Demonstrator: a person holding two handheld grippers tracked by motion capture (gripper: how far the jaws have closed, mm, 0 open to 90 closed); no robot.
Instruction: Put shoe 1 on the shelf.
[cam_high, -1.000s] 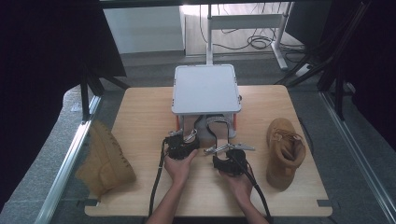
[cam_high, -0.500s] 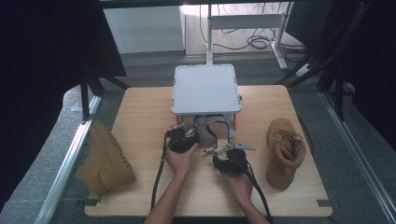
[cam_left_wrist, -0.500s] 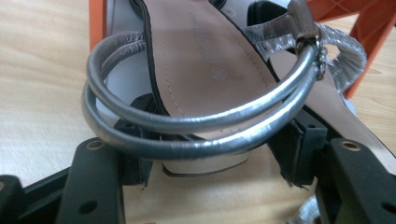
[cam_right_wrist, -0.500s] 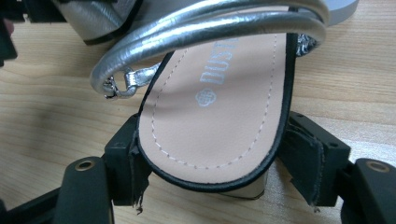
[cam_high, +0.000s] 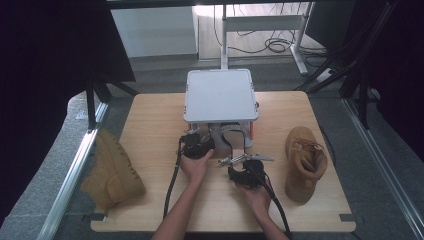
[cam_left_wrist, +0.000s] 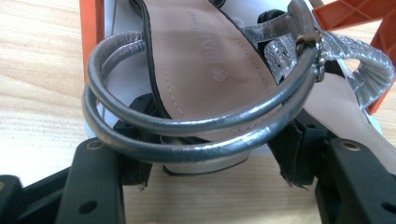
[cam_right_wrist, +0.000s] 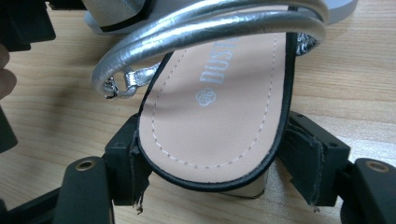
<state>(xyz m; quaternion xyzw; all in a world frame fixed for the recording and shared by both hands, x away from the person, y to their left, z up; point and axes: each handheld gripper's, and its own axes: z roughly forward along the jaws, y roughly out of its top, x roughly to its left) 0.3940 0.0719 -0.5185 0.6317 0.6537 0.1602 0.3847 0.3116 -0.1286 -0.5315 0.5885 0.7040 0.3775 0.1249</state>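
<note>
**Inspector:** What did the left gripper (cam_high: 200, 145) have hold of?

**Recorder:** In the left gripper view its black jaws stood wide, one at each side of the heel end of a silver-strapped sandal with a tan insole (cam_left_wrist: 205, 60). The pads (cam_left_wrist: 135, 163) lay against the sides of the heel, under the double silver ankle strap. The toe end ran ahead of the jaws into the white-topped rack with orange legs (cam_high: 220, 95).

**Inspector:** And the right gripper (cam_high: 246, 170)?

**Recorder:** Its jaws were likewise wide and closed on a second sandal of the same make (cam_right_wrist: 219, 107), gripped across the rounded heel end of the tan insole, a pad (cam_right_wrist: 299, 154) pressed to each black edge. The silver strap and its buckle arched just beyond the jaws.

**Inspector:** Anything else on the wooden table (cam_high: 150, 130)?

**Recorder:** One tan suede boot (cam_high: 303, 162) stood well off to the right of the right gripper; another tan boot (cam_high: 112, 170) lay well off to the left of the left gripper, at the table's edge.
</note>
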